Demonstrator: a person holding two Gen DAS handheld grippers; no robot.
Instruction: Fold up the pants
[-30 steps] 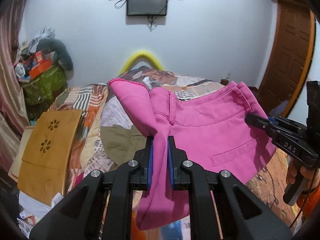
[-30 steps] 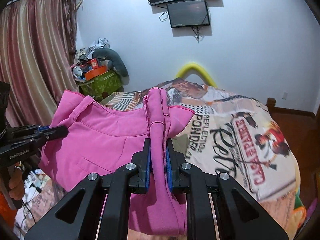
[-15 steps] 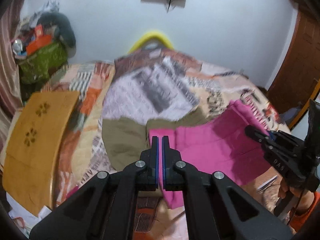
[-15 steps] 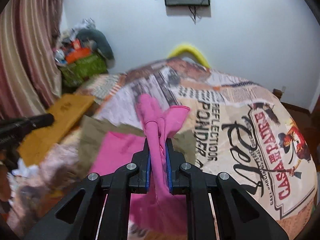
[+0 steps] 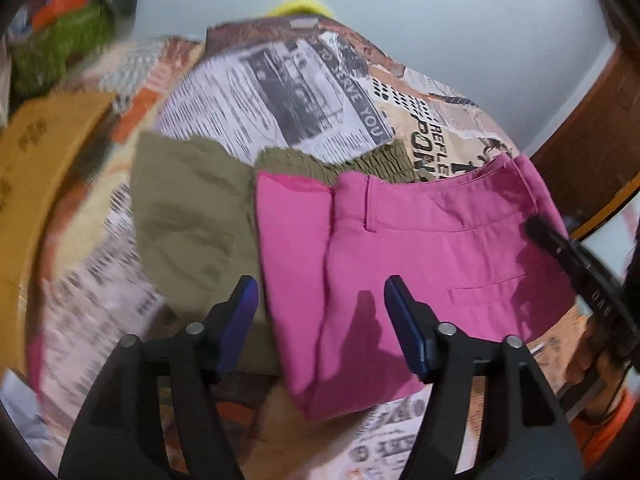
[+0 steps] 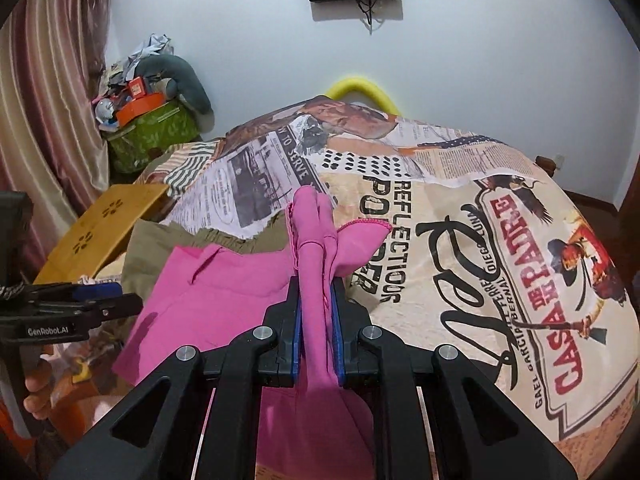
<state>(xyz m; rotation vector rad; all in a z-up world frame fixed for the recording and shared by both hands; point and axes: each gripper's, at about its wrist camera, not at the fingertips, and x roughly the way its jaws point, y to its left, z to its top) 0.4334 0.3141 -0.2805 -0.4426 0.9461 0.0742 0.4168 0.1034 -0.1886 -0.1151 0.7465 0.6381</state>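
Observation:
The pink pants [image 5: 408,248] lie folded on the bed, waistband toward the far right, partly over olive-green pants [image 5: 188,216]. My left gripper [image 5: 318,292] is open and empty, just above the pink pants' near left part. My right gripper [image 6: 316,292] is shut on a bunched edge of the pink pants [image 6: 314,248] and holds it just above the bed. In the left wrist view the right gripper [image 5: 536,228] shows at the pants' right edge. In the right wrist view the left gripper [image 6: 116,296] shows open at the left.
The bed's printed cover [image 6: 460,240] spreads to the right and far side. A wooden lap tray [image 6: 96,228] lies at the bed's left edge. A green bag with clutter [image 6: 148,128] stands by the curtain. A wooden door [image 5: 592,140] is at the right.
Both grippers came down with the pants from the air to the bed. My left gripper let go and opened; the pants now lie flat. My right gripper stays shut on them.

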